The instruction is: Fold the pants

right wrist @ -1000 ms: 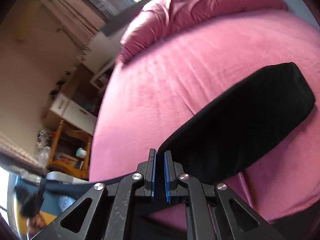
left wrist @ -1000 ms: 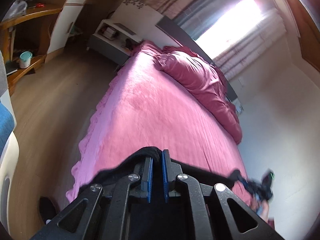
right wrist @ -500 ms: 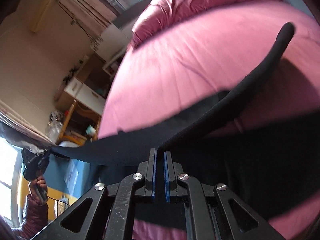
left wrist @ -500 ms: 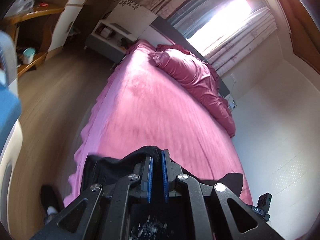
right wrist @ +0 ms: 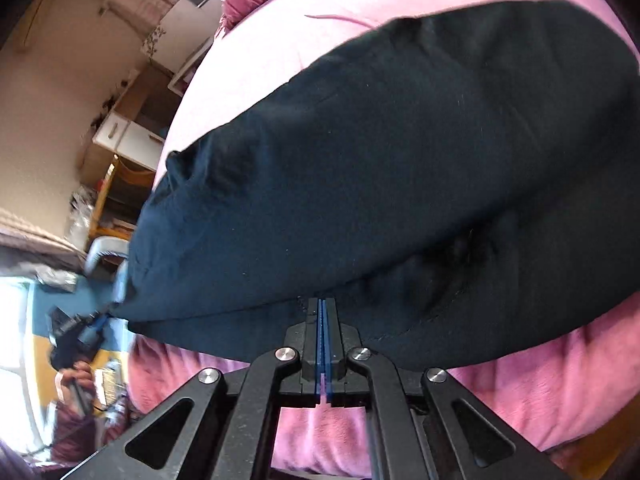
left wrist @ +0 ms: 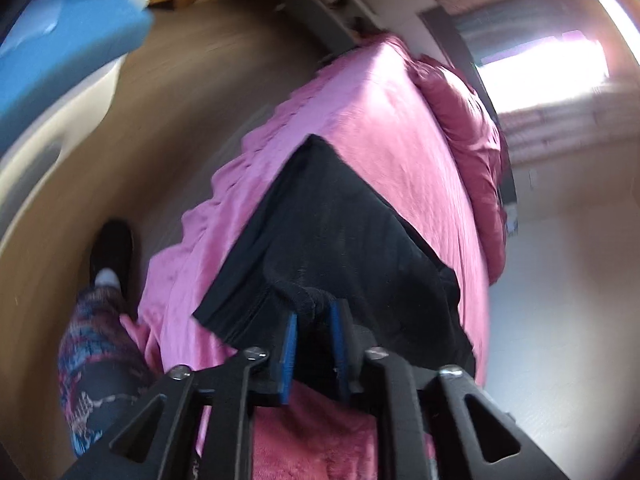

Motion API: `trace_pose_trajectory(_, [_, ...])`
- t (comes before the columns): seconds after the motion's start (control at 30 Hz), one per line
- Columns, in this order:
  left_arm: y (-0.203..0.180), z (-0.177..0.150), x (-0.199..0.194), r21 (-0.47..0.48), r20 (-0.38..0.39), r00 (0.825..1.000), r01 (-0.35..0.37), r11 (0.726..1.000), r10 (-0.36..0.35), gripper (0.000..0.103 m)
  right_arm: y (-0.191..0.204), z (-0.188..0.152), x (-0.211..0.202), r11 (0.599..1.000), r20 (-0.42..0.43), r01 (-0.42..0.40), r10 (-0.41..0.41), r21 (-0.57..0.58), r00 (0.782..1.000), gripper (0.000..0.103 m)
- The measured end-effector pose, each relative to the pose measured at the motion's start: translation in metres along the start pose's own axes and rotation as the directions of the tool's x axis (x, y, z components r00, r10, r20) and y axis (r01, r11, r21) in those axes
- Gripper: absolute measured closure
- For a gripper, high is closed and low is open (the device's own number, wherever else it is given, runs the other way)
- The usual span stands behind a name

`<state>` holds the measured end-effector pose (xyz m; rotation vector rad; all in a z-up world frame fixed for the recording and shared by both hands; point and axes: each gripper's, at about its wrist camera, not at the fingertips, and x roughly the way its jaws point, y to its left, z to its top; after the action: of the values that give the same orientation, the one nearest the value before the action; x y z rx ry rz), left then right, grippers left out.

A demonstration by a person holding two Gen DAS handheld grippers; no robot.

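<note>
The black pants [left wrist: 340,216] lie spread across the near end of the pink bed [left wrist: 380,112]. In the left wrist view my left gripper [left wrist: 313,314] has a raised bunch of their cloth between its blue pads; the jaws are opening and the cloth still fills the gap. The right wrist view shows the pants [right wrist: 400,140] doubled over, one layer on another. My right gripper [right wrist: 322,304] is shut on their near edge, low over the bed [right wrist: 280,32]. The left gripper [right wrist: 76,332] appears at that view's far left, in a person's hand.
A crumpled dark pink duvet [left wrist: 472,128] lies along the bed's far side below the window. The person's patterned trouser leg [left wrist: 92,344] and dark shoe [left wrist: 112,248] stand on the wooden floor left of the bed. A blue object [left wrist: 60,40] is at the upper left.
Both grippers have dropped toward the bed, and the pants, hanging stretched between them before, now lie on the cover. The left jaws have parted; the right ones stay pressed together.
</note>
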<state>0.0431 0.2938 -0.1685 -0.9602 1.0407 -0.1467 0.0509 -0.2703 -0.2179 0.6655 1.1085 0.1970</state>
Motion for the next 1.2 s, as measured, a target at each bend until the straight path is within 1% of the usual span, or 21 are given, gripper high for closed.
trace_pose_trajectory(0.03, [0.004, -0.001, -0.002, -0.022, 0.007, 1.000, 0.005, 1.000, -0.005, 0.074, -0.004, -0.001, -0.001, 1.000, 0.007, -0.013, 0.013, 0.022, 1.000, 0.098])
trace_pose_trajectory(0.07, [0.009, -0.003, -0.003, -0.052, 0.011, 1.000, 0.017, 0.998, -0.016, 0.073, -0.009, -0.002, -0.004, 0.998, 0.020, -0.028, 0.027, 0.048, 0.999, 0.093])
trace_pose_trajectory(0.1, [0.014, -0.005, -0.003, -0.078, 0.004, 0.999, 0.038, 0.996, -0.037, 0.072, -0.013, -0.002, -0.006, 0.996, 0.033, -0.041, 0.039, 0.073, 0.999, 0.081])
trace_pose_trajectory(0.13, [0.018, -0.007, -0.003, -0.099, -0.002, 0.998, 0.057, 0.993, -0.058, 0.070, -0.019, -0.002, -0.009, 0.992, 0.051, -0.062, 0.056, 0.110, 0.997, 0.074])
trace_pose_trajectory(0.17, [0.019, -0.008, -0.002, -0.116, 0.000, 0.997, 0.072, 0.991, -0.072, 0.069, -0.026, -0.003, -0.014, 0.986, 0.069, -0.081, 0.072, 0.143, 0.995, 0.058])
trace_pose_trajectory(0.2, [0.021, -0.009, -0.001, -0.128, 0.005, 0.997, 0.082, 0.988, -0.082, 0.067, -0.032, -0.003, -0.016, 0.981, 0.089, -0.091, 0.077, 0.172, 0.993, 0.055])
trace_pose_trajectory(0.33, [0.019, -0.009, 0.009, -0.149, -0.016, 0.996, 0.086, 0.985, -0.090, 0.067, -0.048, 0.000, -0.015, 0.968, 0.132, -0.100, 0.070, 0.230, 0.989, 0.055])
trace_pose_trajectory(0.37, [0.018, -0.009, 0.009, -0.152, -0.014, 0.996, 0.089, 0.984, -0.092, 0.067, -0.050, 0.001, -0.015, 0.966, 0.138, -0.096, 0.064, 0.238, 0.988, 0.058])
trace_pose_trajectory(0.4, [0.017, -0.009, 0.008, -0.152, -0.012, 0.995, 0.092, 0.984, -0.095, 0.067, -0.052, 0.003, -0.013, 0.965, 0.142, -0.095, 0.062, 0.244, 0.988, 0.065])
trace_pose_trajectory(0.53, [0.015, -0.004, 0.004, -0.145, 0.005, 0.996, 0.085, 0.986, -0.085, 0.068, -0.054, 0.016, 0.007, 0.958, 0.141, -0.079, 0.041, 0.275, 0.989, 0.076])
trace_pose_trajectory(0.57, [0.014, -0.003, 0.004, -0.141, 0.008, 0.997, 0.072, 0.987, -0.071, 0.068, -0.055, 0.019, 0.009, 0.960, 0.140, -0.066, 0.028, 0.272, 0.990, 0.081])
trace_pose_trajectory(0.6, [0.013, -0.001, 0.005, -0.134, 0.012, 0.998, 0.058, 0.989, -0.057, 0.070, -0.056, 0.019, 0.008, 0.962, 0.142, -0.056, 0.018, 0.266, 0.990, 0.089])
trace_pose_trajectory(0.67, [0.010, 0.001, 0.007, -0.110, 0.009, 0.999, 0.049, 0.993, -0.049, 0.080, -0.053, 0.021, 0.003, 0.970, 0.147, -0.033, -0.003, 0.242, 0.989, 0.094])
trace_pose_trajectory(0.7, [0.006, 0.003, 0.008, -0.085, 0.011, 1.000, 0.029, 0.996, -0.028, 0.092, -0.049, 0.022, -0.001, 0.975, 0.152, -0.021, -0.013, 0.222, 0.988, 0.095])
trace_pose_trajectory(0.8, [-0.002, 0.006, 0.007, -0.037, 0.024, 1.000, -0.001, 0.999, 0.002, 0.096, -0.032, 0.022, -0.019, 0.989, 0.174, 0.000, -0.026, 0.149, 0.984, 0.096])
trace_pose_trajectory(0.9, [-0.012, 0.010, -0.001, 0.012, 0.050, 0.999, -0.018, 1.000, 0.017, 0.097, -0.016, 0.019, -0.044, 0.996, 0.200, 0.015, -0.032, 0.084, 0.979, 0.096])
trace_pose_trajectory(0.97, [-0.015, 0.013, -0.007, 0.025, 0.064, 0.998, -0.007, 1.000, 0.005, 0.097, -0.008, 0.018, -0.058, 0.998, 0.217, 0.020, -0.032, 0.059, 0.976, 0.097])
trace_pose_trajectory(1.0, [-0.017, 0.014, -0.011, 0.034, 0.072, 0.997, -0.004, 0.999, 0.002, 0.097, -0.005, 0.017, -0.064, 0.999, 0.222, 0.022, -0.033, 0.050, 0.975, 0.103])
trace_pose_trajectory(1.07, [-0.019, 0.014, -0.016, 0.053, 0.077, 0.997, -0.014, 0.998, 0.010, 0.097, 0.000, 0.011, -0.074, 0.999, 0.229, 0.041, -0.046, 0.025, 0.972, 0.103])
trace_pose_trajectory(1.17, [-0.014, 0.011, -0.012, 0.070, 0.050, 0.998, -0.042, 0.997, 0.038, 0.097, -0.001, -0.001, -0.072, 0.996, 0.198, 0.088, -0.088, 0.012, 0.976, 0.103])
trace_pose_trajectory(1.2, [-0.010, 0.010, -0.009, 0.067, 0.041, 0.997, -0.061, 0.996, 0.058, 0.097, -0.009, -0.007, -0.065, 0.996, 0.168, 0.088, -0.091, 0.027, 0.982, 0.103])
